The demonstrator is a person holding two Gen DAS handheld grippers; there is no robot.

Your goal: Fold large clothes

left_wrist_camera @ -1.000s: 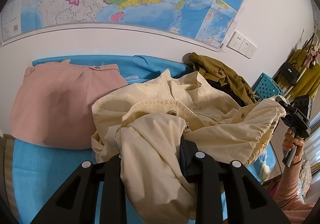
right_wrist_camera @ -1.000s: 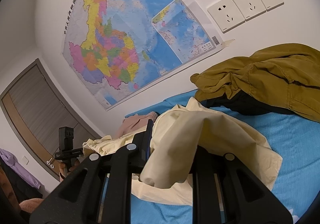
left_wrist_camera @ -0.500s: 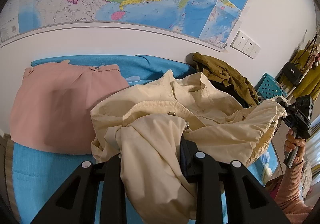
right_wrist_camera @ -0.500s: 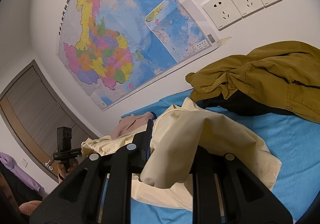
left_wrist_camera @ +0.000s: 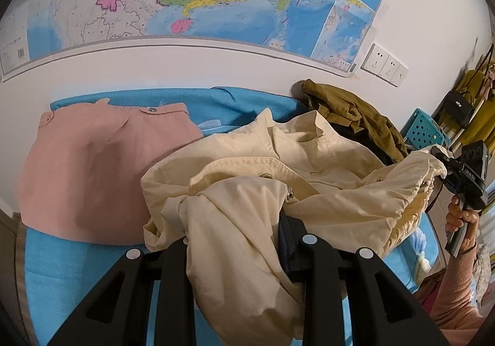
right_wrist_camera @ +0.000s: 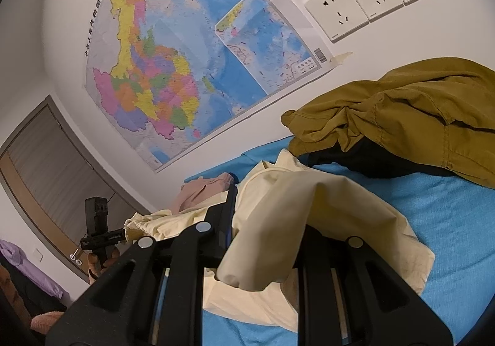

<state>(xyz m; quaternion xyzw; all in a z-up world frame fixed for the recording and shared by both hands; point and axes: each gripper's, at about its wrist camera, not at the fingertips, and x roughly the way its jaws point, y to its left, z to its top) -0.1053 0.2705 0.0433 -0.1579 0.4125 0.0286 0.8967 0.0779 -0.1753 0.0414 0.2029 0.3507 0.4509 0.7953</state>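
Cream cotton jacket (left_wrist_camera: 297, 179), crumpled, mid blue-covered bed (left_wrist_camera: 62, 265), beside flat pink garment (left_wrist_camera: 102, 166). Left gripper (left_wrist_camera: 238, 240) and right gripper (right_wrist_camera: 263, 237) each clamped on bunched fabric. Soft, light, limp; prob. best gripped at hem/shoulder seams.
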